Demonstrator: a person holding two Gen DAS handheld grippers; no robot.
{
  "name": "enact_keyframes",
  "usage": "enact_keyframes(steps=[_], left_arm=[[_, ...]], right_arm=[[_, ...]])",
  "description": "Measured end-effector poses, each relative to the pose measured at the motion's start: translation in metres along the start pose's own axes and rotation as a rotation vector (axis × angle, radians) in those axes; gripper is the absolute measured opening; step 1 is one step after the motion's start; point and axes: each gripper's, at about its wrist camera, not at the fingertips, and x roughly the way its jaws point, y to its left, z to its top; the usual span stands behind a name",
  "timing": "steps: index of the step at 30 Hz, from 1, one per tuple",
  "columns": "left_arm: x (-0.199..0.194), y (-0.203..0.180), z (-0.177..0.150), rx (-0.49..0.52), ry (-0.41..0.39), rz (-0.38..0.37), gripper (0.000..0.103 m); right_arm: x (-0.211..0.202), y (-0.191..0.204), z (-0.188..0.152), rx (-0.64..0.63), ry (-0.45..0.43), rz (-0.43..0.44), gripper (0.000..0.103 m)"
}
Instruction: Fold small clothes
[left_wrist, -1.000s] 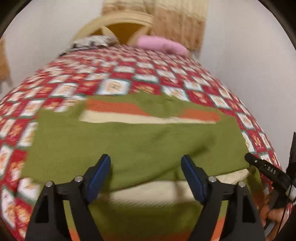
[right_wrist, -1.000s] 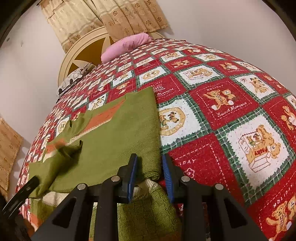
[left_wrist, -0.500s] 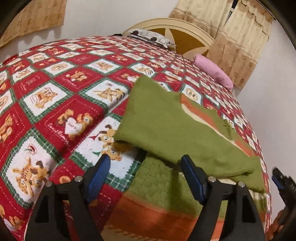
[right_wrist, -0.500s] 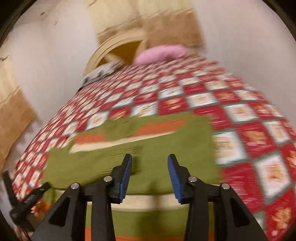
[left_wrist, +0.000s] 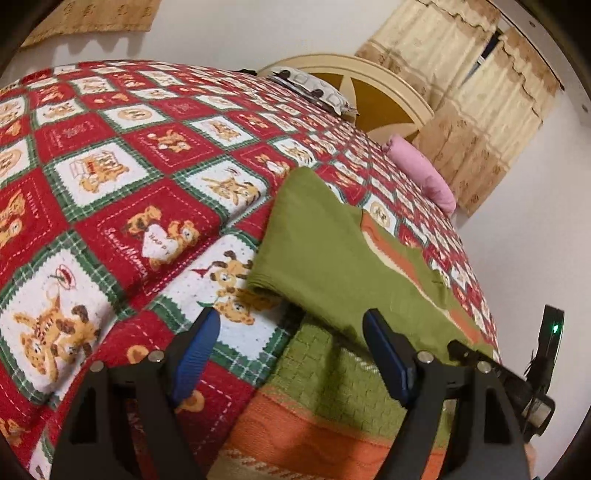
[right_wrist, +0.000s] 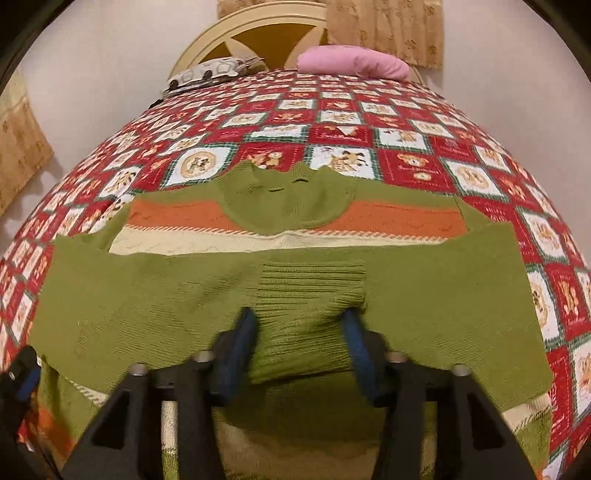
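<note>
We see a green knitted sweater (right_wrist: 207, 295) with orange and cream stripes lying flat on the bed's red patchwork quilt (right_wrist: 424, 136), neck toward the far headboard (right_wrist: 258, 33), both sleeves folded across the chest. The right hand-held gripper (right_wrist: 299, 347) has just been closing; its blue pads (right_wrist: 240, 343) flank the ribbed cuff (right_wrist: 310, 295) of one folded sleeve, which bunches between them, so we read it as clamped on that cuff. The left hand-held gripper (left_wrist: 291, 354) stands wide apart with nothing between its fingers, hovering over the sweater's near left edge where it meets the quilt. A pink pillow (right_wrist: 354, 64) and a patterned pillow (right_wrist: 207, 74) rest by the headboard.
</note>
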Motion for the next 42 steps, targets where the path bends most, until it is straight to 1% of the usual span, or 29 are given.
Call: enact_keyframes(steps=[1,2,3,4,6,11,14,17,21,24,27,28,29,30,31,33,34,35,37,38,39,42], left_arm=[[0.0,0.0,0.0,-0.002,-0.001,-0.001,0.082],[0.0,0.0,0.0,-0.003,-0.002,0.0,0.082],[0.0,0.001,0.0,-0.005,-0.003,-0.001,0.082],[0.0,0.001,0.0,-0.008,-0.004,-0.001,0.082],[0.0,0.002,0.0,-0.009,-0.003,0.0,0.082],[0.001,0.001,0.0,-0.004,-0.001,0.008,0.082],[0.003,-0.003,0.0,0.014,0.005,0.022,0.085],[0.005,-0.006,0.0,0.036,0.012,0.04,0.087],[0.008,-0.01,-0.001,0.065,0.022,0.069,0.089],[0.01,-0.012,-0.001,0.081,0.027,0.089,0.089],[0.009,-0.012,-0.002,0.079,0.026,0.088,0.089],[0.009,-0.012,-0.002,0.08,0.026,0.089,0.089],[0.009,-0.012,-0.002,0.081,0.026,0.089,0.089],[0.01,-0.012,-0.002,0.08,0.026,0.09,0.089],[0.009,-0.012,-0.002,0.08,0.026,0.089,0.089],[0.009,-0.012,-0.002,0.08,0.026,0.089,0.089],[0.01,-0.012,-0.001,0.08,0.026,0.089,0.089],[0.009,-0.012,-0.001,0.081,0.027,0.089,0.089],[0.009,-0.012,-0.001,0.081,0.027,0.089,0.089],[0.009,-0.012,-0.001,0.081,0.027,0.09,0.089],[0.009,-0.012,-0.001,0.082,0.027,0.091,0.089],[0.01,-0.012,-0.001,0.088,0.028,0.101,0.089]], right_arm=[[0.0,0.001,0.002,-0.008,0.001,-0.002,0.021],[-0.003,0.001,0.003,-0.005,0.002,-0.004,0.011],[-0.007,0.001,0.006,0.005,0.0,0.006,0.009],[-0.015,0.0,0.012,0.017,-0.019,0.029,0.009],[-0.038,0.002,0.022,0.005,-0.09,0.042,0.009],[-0.096,-0.003,0.053,-0.016,-0.264,0.037,0.009],[-0.115,-0.016,0.066,0.0,-0.311,0.042,0.009],[-0.125,-0.037,0.071,0.012,-0.355,0.009,0.009],[-0.112,-0.062,0.064,0.039,-0.327,-0.007,0.009],[-0.092,-0.075,0.05,0.037,-0.28,-0.014,0.009],[-0.063,-0.088,0.032,0.027,-0.198,-0.015,0.01],[-0.054,-0.093,0.026,0.03,-0.165,-0.017,0.011],[-0.048,-0.098,0.02,0.033,-0.136,-0.024,0.016],[-0.037,-0.107,0.012,0.042,-0.082,-0.047,0.02],[-0.031,-0.115,0.005,0.053,-0.052,-0.065,0.02],[-0.029,-0.131,-0.006,0.078,-0.031,-0.108,0.02],[-0.032,-0.142,-0.012,0.1,-0.031,-0.146,0.02],[-0.036,-0.151,-0.015,0.124,-0.039,-0.167,0.02],[-0.051,-0.17,-0.022,0.204,-0.073,-0.223,0.02],[-0.058,-0.174,-0.024,0.224,-0.093,-0.221,0.02],[-0.065,-0.174,-0.024,0.236,-0.123,-0.197,0.02],[-0.076,-0.152,-0.019,0.173,-0.172,-0.1,0.02]])
